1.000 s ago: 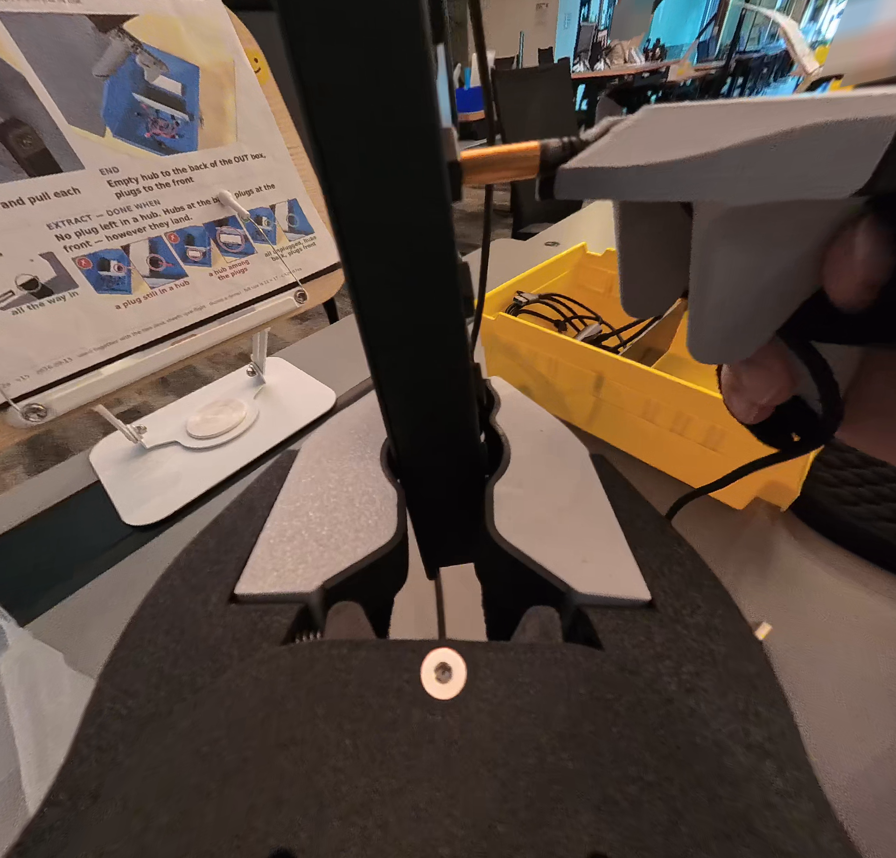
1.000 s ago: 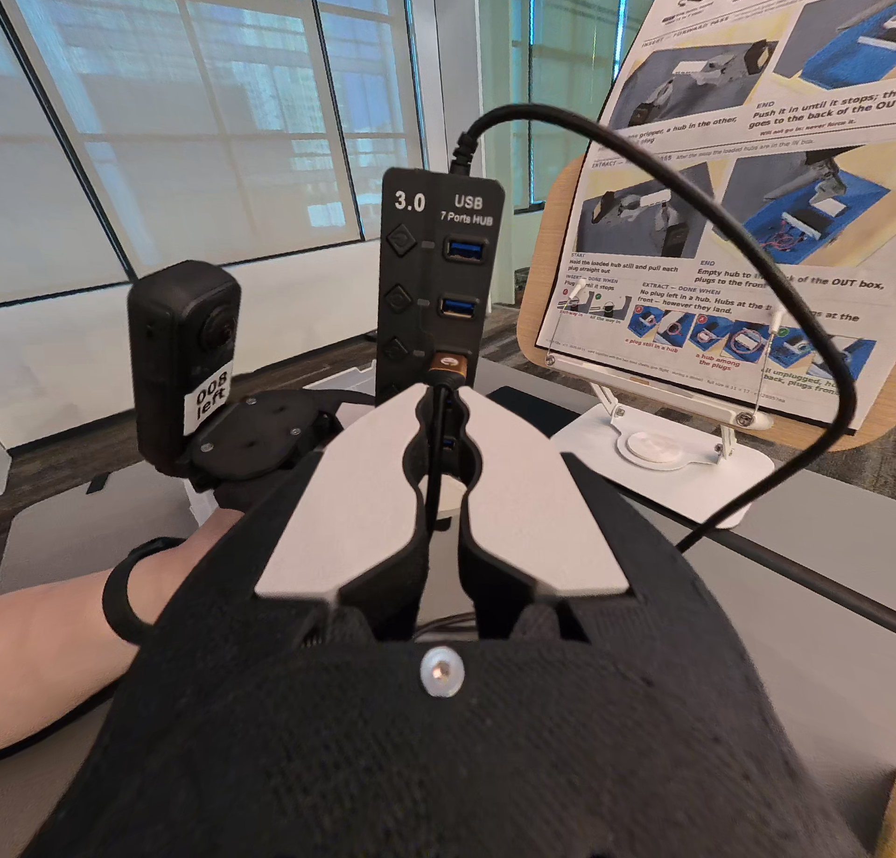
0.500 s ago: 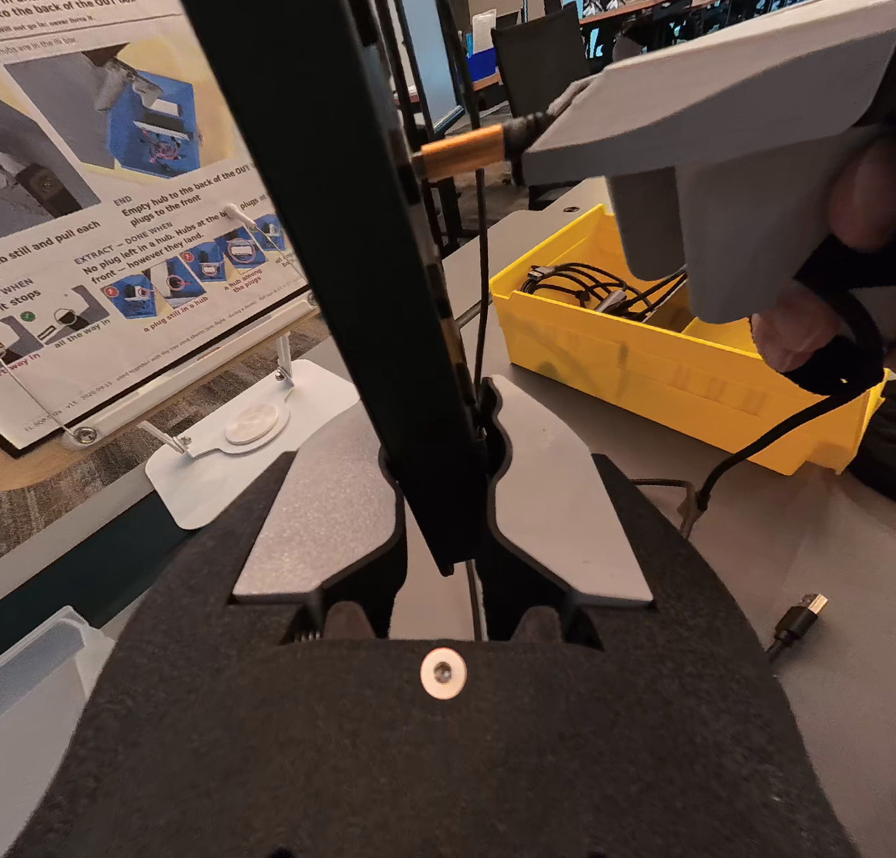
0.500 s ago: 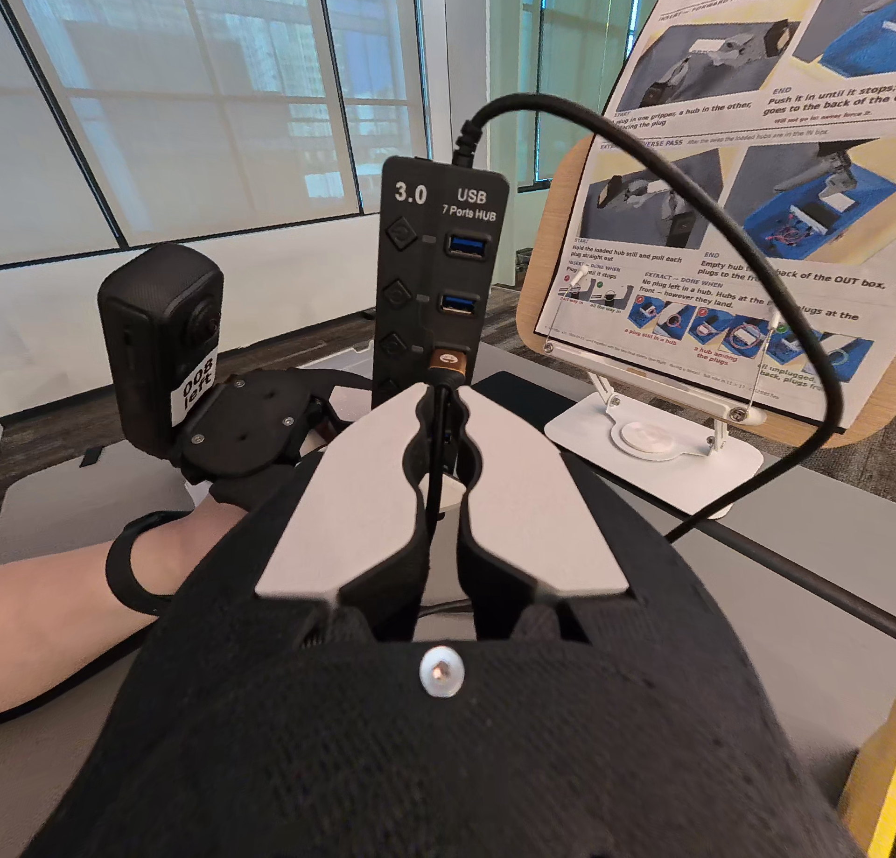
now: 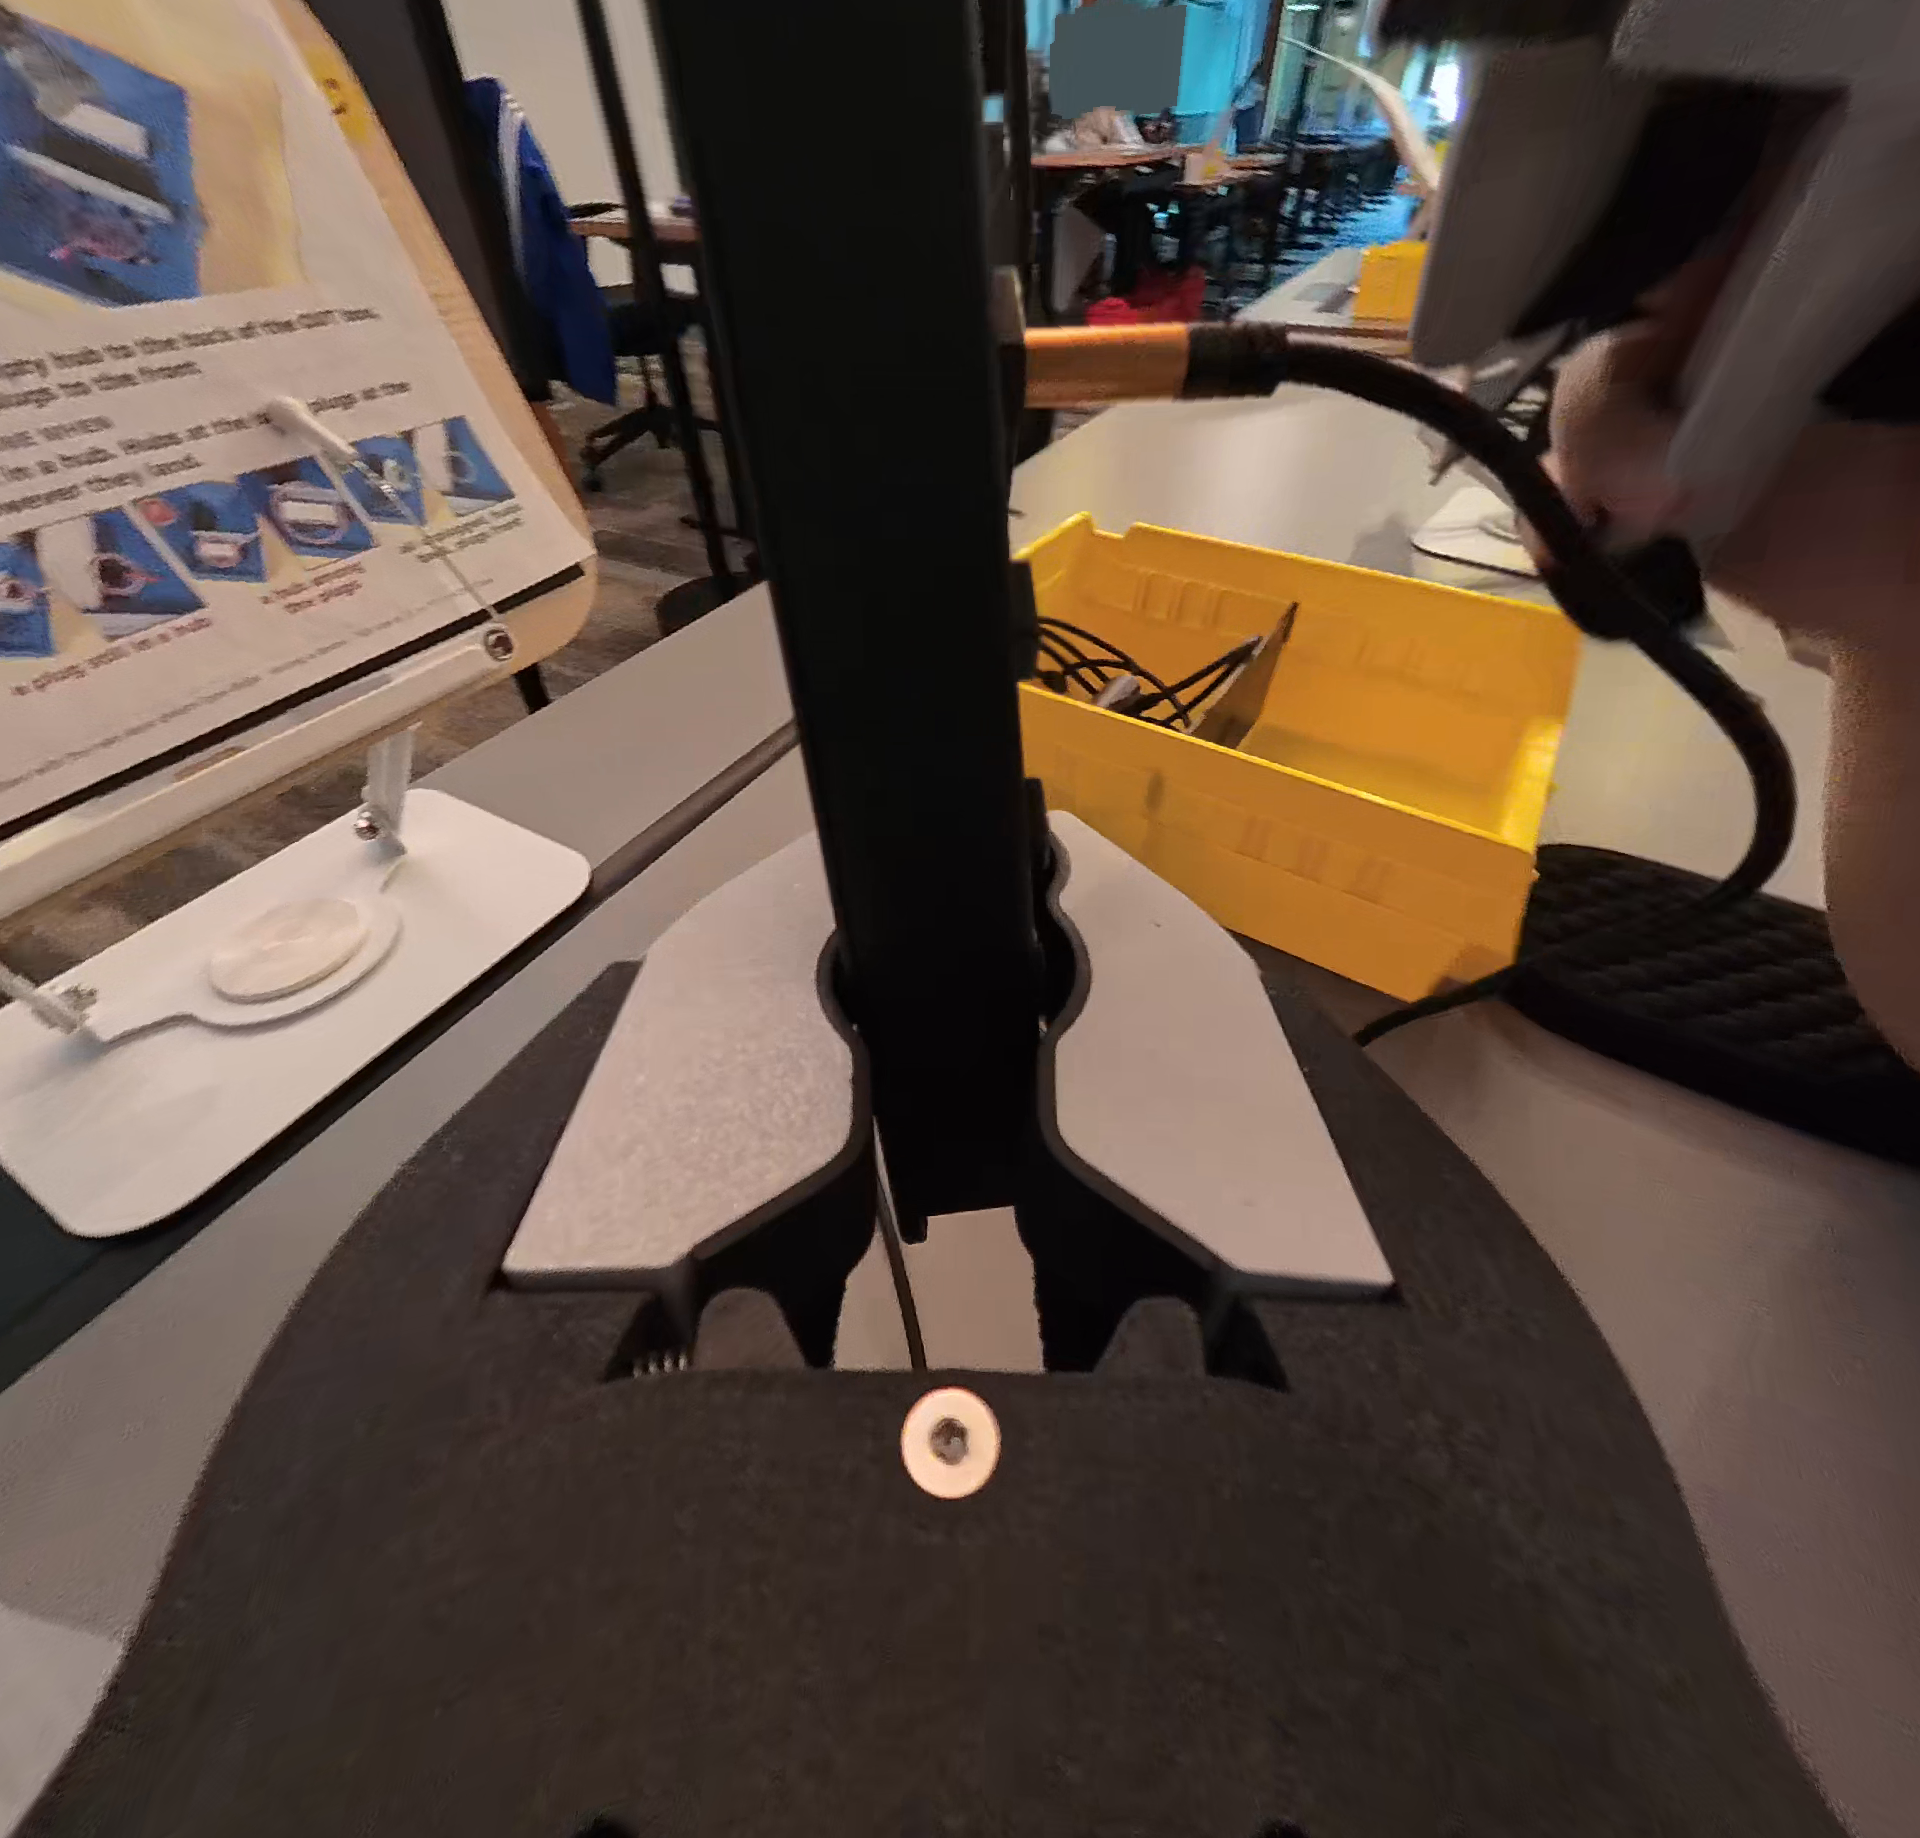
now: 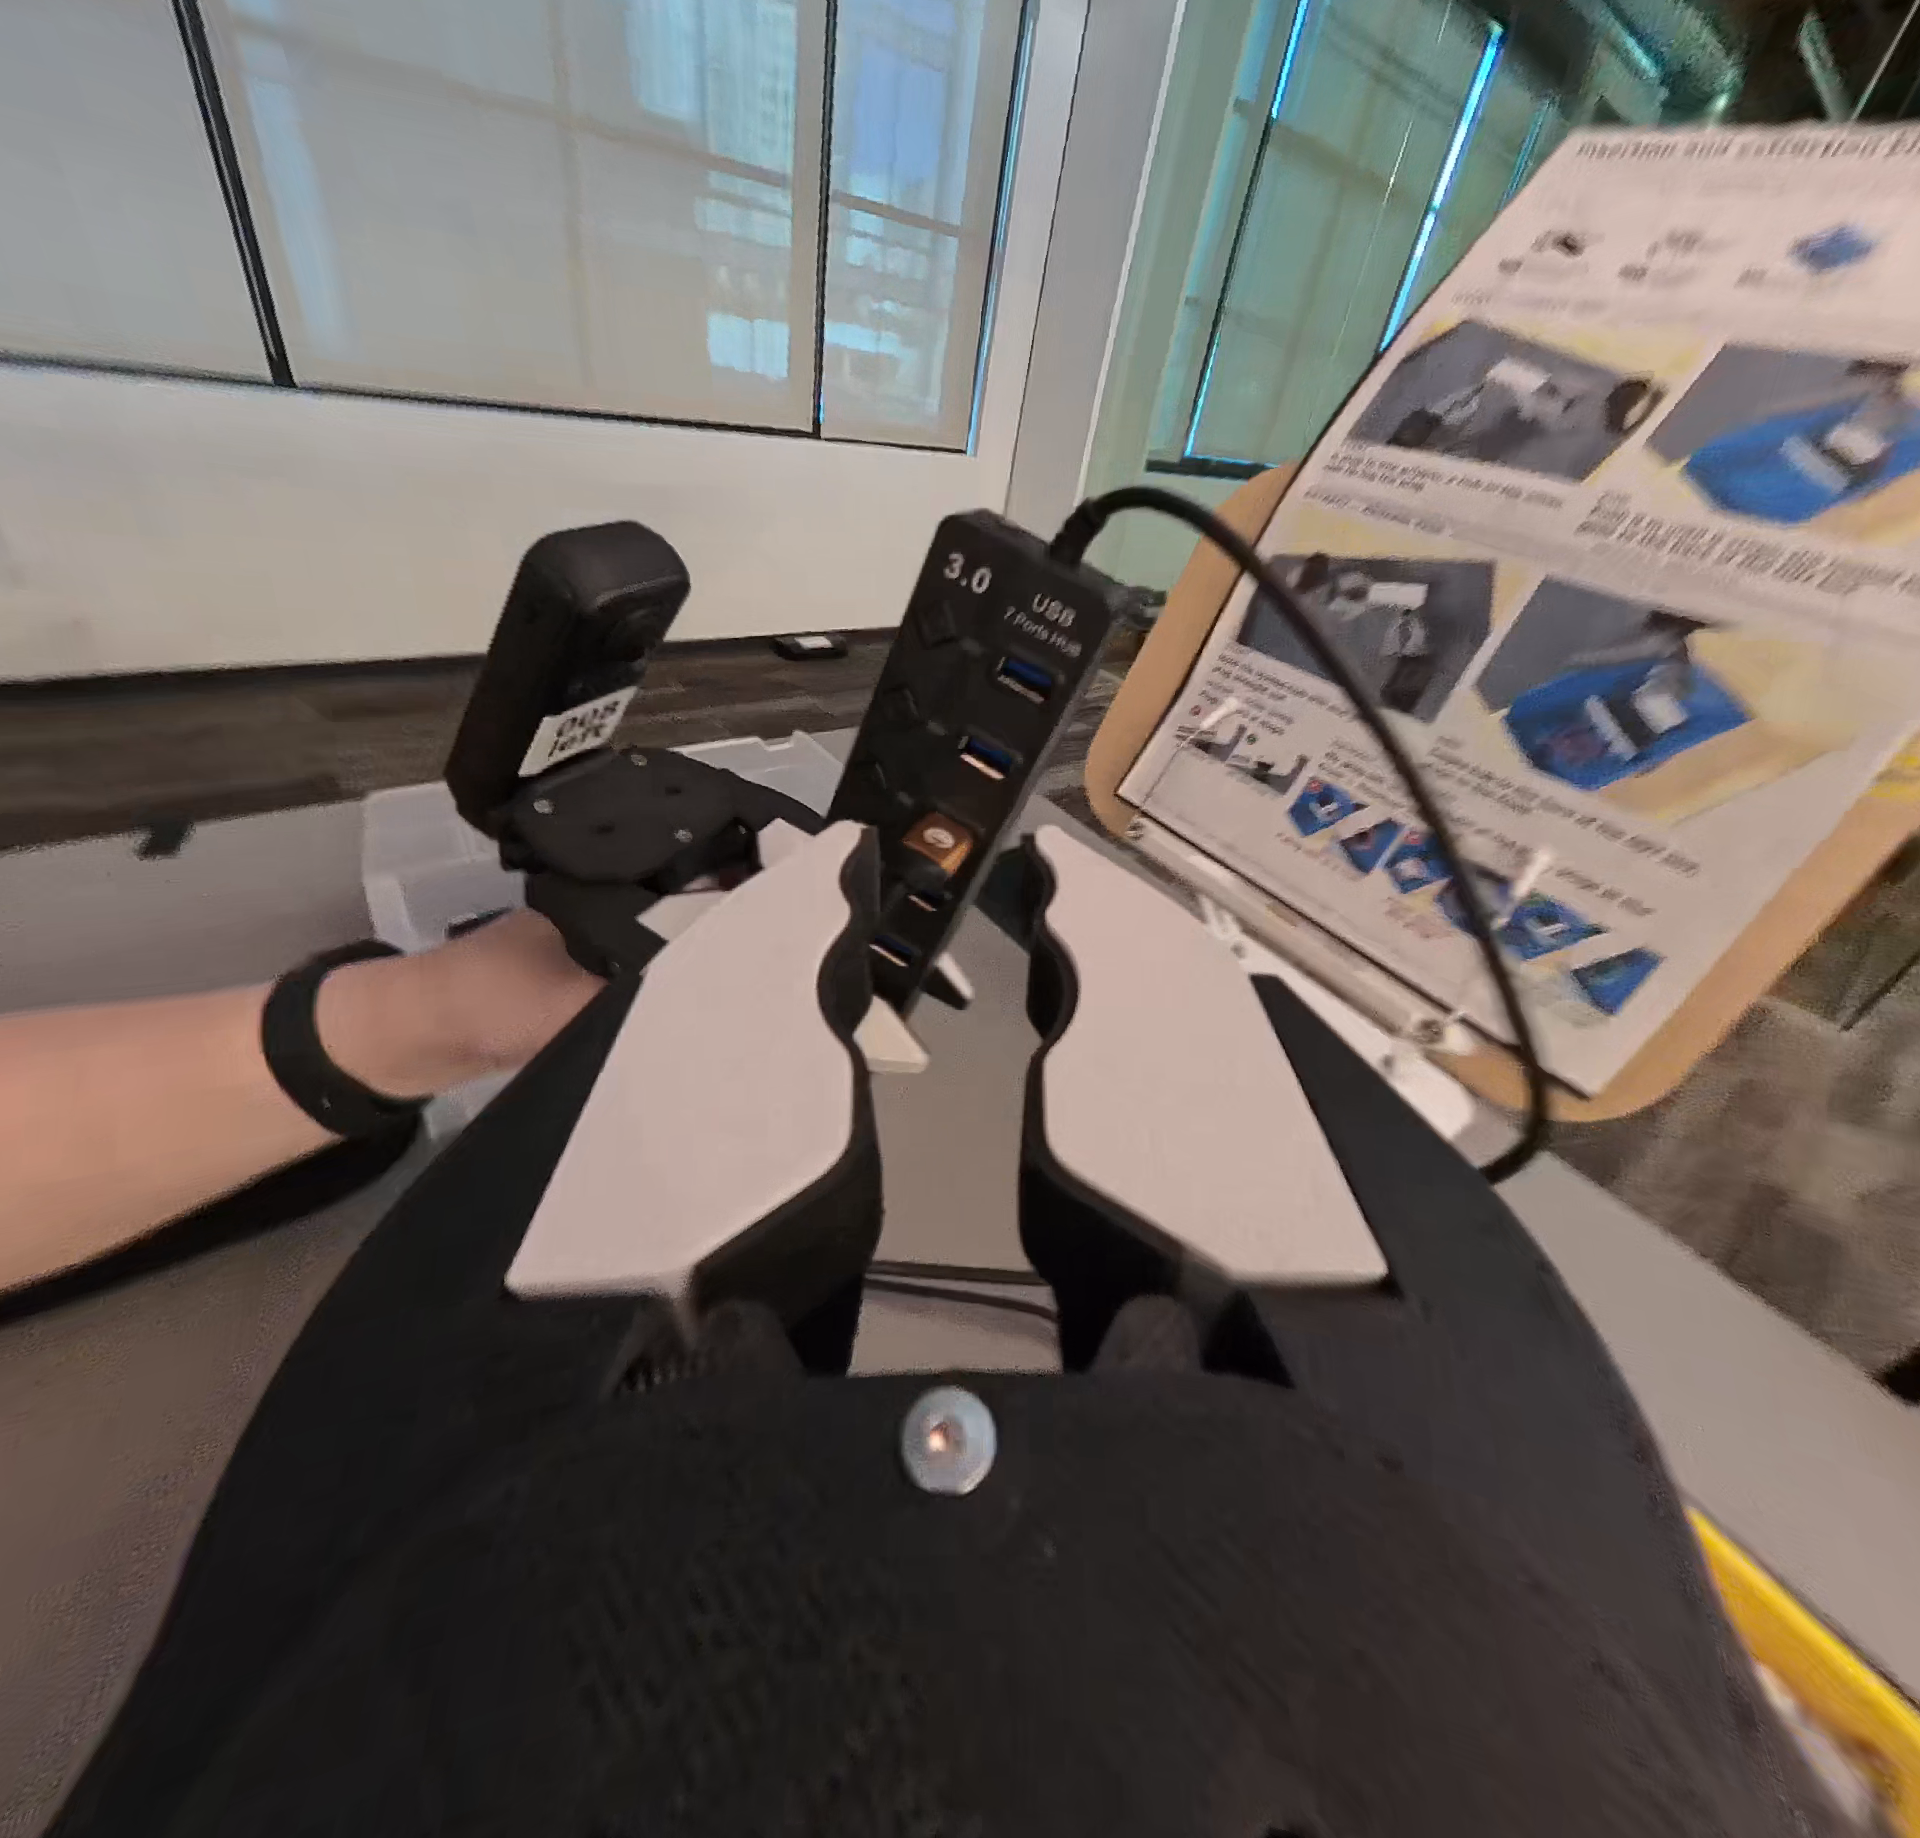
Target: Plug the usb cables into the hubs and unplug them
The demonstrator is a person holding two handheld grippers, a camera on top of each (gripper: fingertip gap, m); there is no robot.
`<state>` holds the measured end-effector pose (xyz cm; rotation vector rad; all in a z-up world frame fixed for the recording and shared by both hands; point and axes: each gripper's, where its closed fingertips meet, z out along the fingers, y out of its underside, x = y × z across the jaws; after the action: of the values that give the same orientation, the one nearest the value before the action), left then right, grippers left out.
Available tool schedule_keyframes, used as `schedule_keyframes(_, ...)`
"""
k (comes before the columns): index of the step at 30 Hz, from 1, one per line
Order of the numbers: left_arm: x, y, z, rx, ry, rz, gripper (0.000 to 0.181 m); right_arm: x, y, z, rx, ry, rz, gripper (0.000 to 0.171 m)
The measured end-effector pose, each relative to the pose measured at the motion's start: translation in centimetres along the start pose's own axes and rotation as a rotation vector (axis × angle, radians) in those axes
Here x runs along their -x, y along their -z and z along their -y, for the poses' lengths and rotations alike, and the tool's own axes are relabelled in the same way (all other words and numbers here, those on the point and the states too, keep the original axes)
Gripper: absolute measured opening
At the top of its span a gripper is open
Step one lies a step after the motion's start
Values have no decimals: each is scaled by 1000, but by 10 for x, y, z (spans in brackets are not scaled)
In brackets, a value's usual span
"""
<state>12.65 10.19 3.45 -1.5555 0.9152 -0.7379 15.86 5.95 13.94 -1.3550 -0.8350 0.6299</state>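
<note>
Left tool (image 5: 940, 967): pressed onto the lower end of the black seven-port USB hub (image 6: 966, 749), holding it upright above the grey surface (image 5: 1621, 1300); right tool (image 6: 940, 889): spread, empty, just short of the hub's port face. Yellow bin (image 5: 1351, 749) of spare cables sits behind on the surface, beside the instruction sheet on its stand (image 6: 1538, 666). Copper-shelled USB plug (image 5: 1107, 365): seated in the third port, braided cable (image 5: 1621, 583) looping away; judged step, unplugging, best done by pinching the shell and pulling straight out while the hub stays braced.
</note>
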Motion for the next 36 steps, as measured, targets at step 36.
schedule_keyframes(36,-87,5,-56,484,-227,-413,27,6,51,-46,729,393,641,56)
